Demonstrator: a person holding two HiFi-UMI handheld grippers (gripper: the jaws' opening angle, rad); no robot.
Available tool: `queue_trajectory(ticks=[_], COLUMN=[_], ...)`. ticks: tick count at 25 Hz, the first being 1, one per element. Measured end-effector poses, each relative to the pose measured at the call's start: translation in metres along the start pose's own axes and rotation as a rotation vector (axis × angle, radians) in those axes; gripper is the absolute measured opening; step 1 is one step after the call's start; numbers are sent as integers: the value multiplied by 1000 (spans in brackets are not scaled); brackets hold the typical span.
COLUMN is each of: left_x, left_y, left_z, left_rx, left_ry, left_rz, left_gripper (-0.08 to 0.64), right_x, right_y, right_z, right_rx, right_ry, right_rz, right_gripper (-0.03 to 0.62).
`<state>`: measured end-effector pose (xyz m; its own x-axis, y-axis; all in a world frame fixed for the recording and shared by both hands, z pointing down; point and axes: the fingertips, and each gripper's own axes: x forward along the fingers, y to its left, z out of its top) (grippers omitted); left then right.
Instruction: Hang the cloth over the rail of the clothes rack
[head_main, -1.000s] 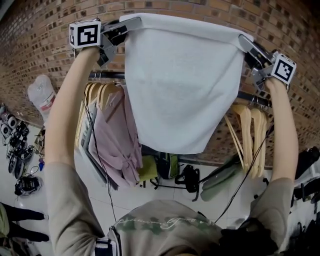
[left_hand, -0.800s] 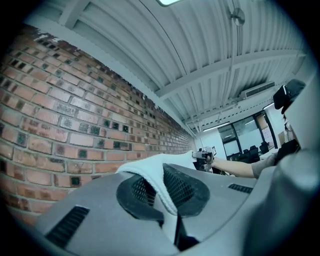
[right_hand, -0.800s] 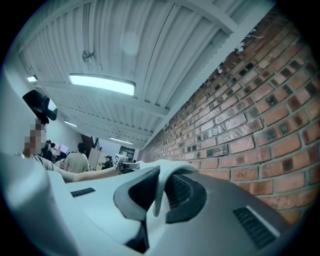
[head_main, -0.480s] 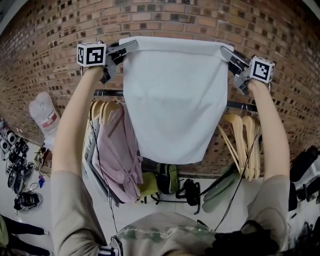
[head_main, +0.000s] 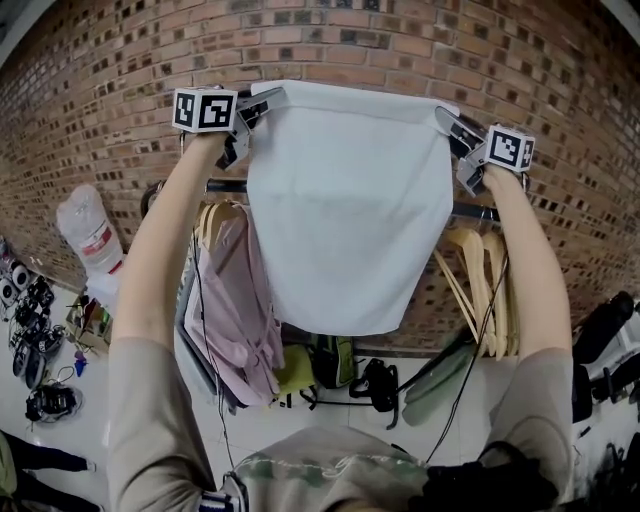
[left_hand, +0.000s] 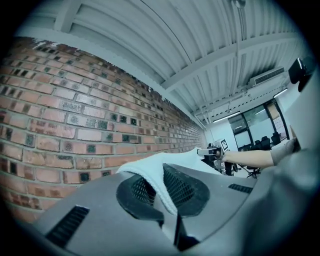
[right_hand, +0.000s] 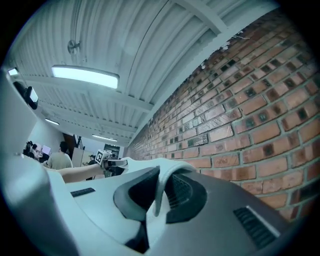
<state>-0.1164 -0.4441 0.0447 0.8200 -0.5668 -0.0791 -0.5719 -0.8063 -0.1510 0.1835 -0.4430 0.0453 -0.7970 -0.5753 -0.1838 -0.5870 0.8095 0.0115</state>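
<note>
A white cloth (head_main: 345, 210) hangs spread in front of the brick wall, held up by its two top corners. My left gripper (head_main: 275, 97) is shut on the upper left corner, and the cloth's edge (left_hand: 157, 177) is pinched between its jaws in the left gripper view. My right gripper (head_main: 445, 118) is shut on the upper right corner; the cloth (right_hand: 162, 187) folds over its jaws in the right gripper view. The dark rail (head_main: 225, 186) of the clothes rack runs behind and below the cloth's top edge, mostly hidden by it.
Wooden hangers (head_main: 488, 285) hang on the rail at right. A pink garment (head_main: 235, 300) and more hangers hang at left. Bags (head_main: 375, 365) lie on the floor under the rack, a white sack (head_main: 88, 235) and shoes (head_main: 45, 400) at left.
Both grippers have drawn closer together and toward the wall with the cloth. The cloth's top edge now sits lower in view, nearer the rail.
</note>
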Motion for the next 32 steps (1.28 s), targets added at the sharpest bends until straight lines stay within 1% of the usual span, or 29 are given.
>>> queue_trajectory(ticks=[3, 8, 10, 14, 20, 24, 29, 32], left_x=[8, 18, 21, 30, 37, 42, 47, 48], left_y=[4, 23, 29, 37, 48, 53, 59, 62], left_z=[-8, -33, -43, -62, -73, -78, -89, -100], left_rx=[-1, -25, -47, -81, -81, -89, -112, -151], left_ry=[10, 67, 76, 104, 132, 146, 159, 182], left_rz=[44, 94, 98, 102, 109, 108, 97, 95], left_gripper=[15, 15, 15, 15, 15, 15, 15, 15], right_x=[2, 11, 14, 17, 23, 27, 31, 34], right_y=[-12, -21, -24, -35, -45, -53, -62, -66], right_z=[-9, -27, -33, -43, -58, -60, -70, -78], right_rx=[-3, -3, -6, -15, 4, 12, 31, 71], right_ry=[17, 58, 70, 65, 94, 94, 106, 118], right_rz=[-24, -30, -34, -74, -70, -82, -81, -84], right_gripper=[18, 17, 18, 17, 18, 17, 18, 17])
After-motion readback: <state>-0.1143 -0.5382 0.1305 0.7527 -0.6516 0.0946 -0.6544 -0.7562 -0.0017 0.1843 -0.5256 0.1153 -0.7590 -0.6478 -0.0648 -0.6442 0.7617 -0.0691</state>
